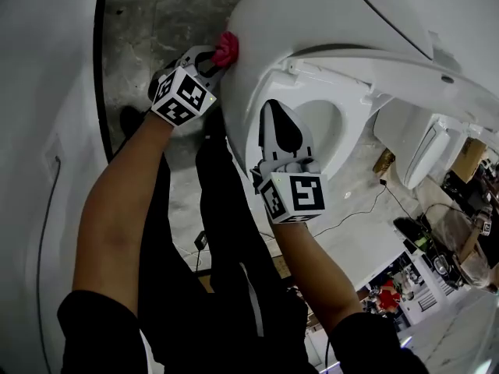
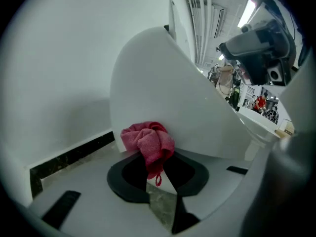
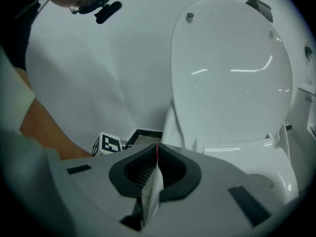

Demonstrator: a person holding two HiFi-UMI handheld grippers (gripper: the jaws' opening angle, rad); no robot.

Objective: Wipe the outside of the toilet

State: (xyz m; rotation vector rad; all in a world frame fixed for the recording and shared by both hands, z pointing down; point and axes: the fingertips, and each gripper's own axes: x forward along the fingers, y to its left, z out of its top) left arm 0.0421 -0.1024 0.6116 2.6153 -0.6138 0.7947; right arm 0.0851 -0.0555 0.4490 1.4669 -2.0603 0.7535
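"Trouble nearest the person: where would it start?"

"With the right gripper [image 1: 271, 109]. It hangs close by the rim of the white ceramic toilet [image 1: 265, 45], with the seat just beyond it. Whether it touches cannot be told. A careless swing while attention is on the wiping could knock its hard tips against the seat."

"And farther out?"

"The bunched pink microfibre cloth [image 1: 226, 49] is the likelier risk. Only a small wad meets the outer curve of the bowl, low on the side that faces the white wall panel [image 1: 39, 92], above the grey stone floor [image 1: 148, 22]. Friction on a long stroke could drag the wad out of the jaws. If it shifts aside, bare plastic tips would rub the glaze — and a dropped cloth would land on that floor."

"How do the jaws stand, nearest first?"

"The right gripper's jaws are pressed together with nothing between them. It carries nothing, and its own view looks past them at the raised white lid [image 3: 232, 68]."

"The other?"

"The left gripper [image 1: 217, 59] has its jaws closed narrowly on the cloth — pinching the lower folds, with a small loop hanging down between them. The bulk of the wad bulges past the tips and rests against the toilet's outside wall."
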